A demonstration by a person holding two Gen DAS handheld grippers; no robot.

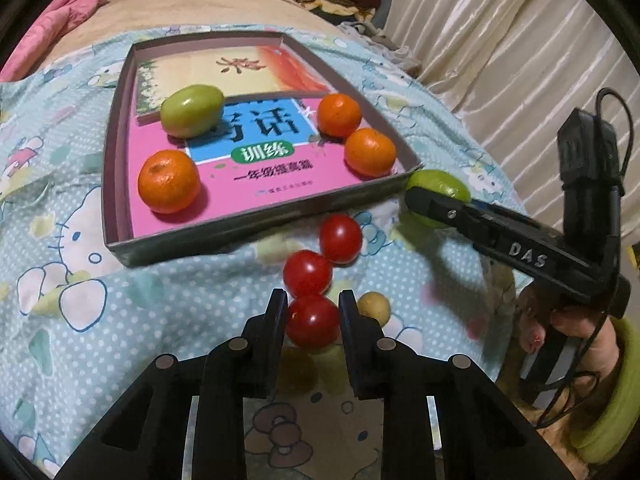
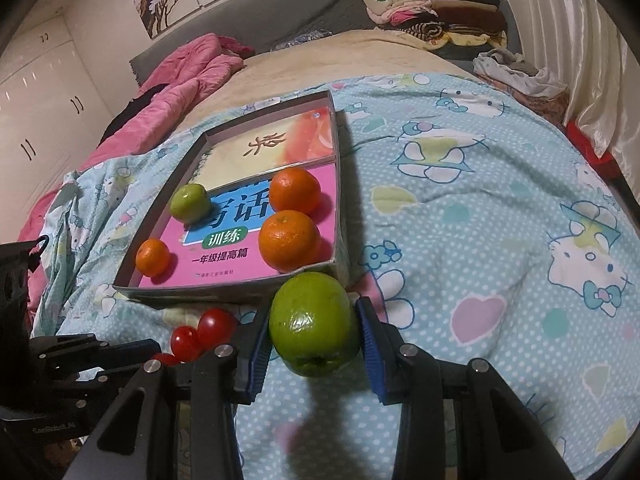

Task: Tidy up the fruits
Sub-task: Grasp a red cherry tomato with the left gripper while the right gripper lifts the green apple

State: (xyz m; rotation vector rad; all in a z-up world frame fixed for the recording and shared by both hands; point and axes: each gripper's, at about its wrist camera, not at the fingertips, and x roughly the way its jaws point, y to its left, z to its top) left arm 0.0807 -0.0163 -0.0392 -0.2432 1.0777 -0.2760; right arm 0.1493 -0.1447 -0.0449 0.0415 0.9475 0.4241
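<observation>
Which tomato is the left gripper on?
Start at the shallow box on the bedspread; three red tomatoes line up below its near wall. The left gripper is shut on the nearest tomato, beside a small tan fruit.

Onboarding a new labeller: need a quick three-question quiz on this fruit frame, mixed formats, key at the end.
1. True or false: the left gripper is shut on a cherry tomato.
2. How many oranges lie in the box?
A. two
B. three
C. four
3. Fill in: the right gripper is shut on a ____ fruit.

Key
1. True; its jaws sit against the nearest of three tomatoes in a row on the bedsheet.
2. B; plus one green fruit in the box.
3. Green; it is just outside the box's near corner.
</observation>
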